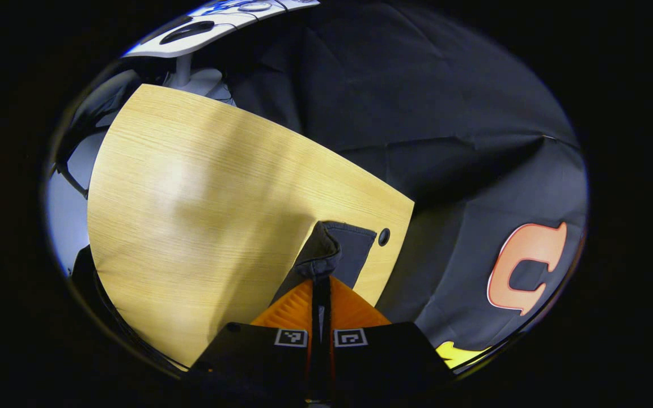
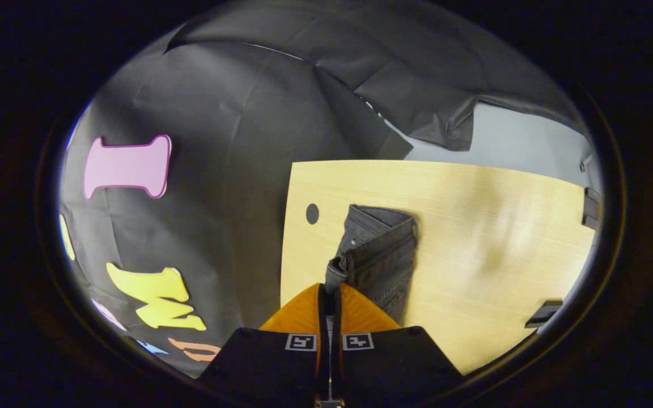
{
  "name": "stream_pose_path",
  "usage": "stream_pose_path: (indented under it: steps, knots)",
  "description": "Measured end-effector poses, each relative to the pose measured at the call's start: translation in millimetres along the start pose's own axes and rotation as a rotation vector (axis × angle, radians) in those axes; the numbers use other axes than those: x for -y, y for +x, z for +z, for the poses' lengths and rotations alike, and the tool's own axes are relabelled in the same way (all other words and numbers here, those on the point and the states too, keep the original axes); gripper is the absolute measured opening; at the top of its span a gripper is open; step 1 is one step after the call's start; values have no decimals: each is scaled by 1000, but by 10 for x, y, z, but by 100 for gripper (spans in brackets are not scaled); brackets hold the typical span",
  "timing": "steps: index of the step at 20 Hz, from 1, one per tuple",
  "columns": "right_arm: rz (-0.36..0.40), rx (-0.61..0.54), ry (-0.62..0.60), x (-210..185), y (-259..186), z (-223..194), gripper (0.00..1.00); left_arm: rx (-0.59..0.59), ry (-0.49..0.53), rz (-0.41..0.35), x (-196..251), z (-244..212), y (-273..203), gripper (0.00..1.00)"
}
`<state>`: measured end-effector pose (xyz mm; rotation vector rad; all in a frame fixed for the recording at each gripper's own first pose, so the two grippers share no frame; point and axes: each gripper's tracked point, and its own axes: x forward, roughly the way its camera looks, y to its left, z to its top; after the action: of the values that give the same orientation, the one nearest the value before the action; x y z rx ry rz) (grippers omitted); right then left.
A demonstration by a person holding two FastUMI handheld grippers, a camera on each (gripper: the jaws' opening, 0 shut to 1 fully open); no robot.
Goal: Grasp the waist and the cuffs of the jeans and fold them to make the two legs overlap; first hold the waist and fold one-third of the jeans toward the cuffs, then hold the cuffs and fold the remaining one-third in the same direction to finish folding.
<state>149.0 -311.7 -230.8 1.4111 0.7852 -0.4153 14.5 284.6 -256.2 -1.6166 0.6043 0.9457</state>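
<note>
We saw the dark grey denim jeans (image 2: 380, 260) lying on the pale wooden table (image 2: 502, 226); our orange-fingered left gripper (image 1: 321, 283) and right gripper (image 2: 331, 286) each pinched a raised fold of them.

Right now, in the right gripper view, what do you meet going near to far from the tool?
Orange-fingered tool shut on dark grey denim jeans → bare light wooden table → pale grey wall.
</note>
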Motion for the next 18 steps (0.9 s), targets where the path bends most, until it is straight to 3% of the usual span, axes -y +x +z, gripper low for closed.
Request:
stream_pose_path:
  steps: [5,13,18]
  knots:
    - [-25,21,26,-230,489,211,2,10,4,44,439,-46,403,3]
    - [-86,34,-7,-319,1377,412,0,-50,166,69,882,-297,1395,3]
    - [-118,24,-37,-239,1666,474,2,-74,215,71,1090,-422,1577,4]
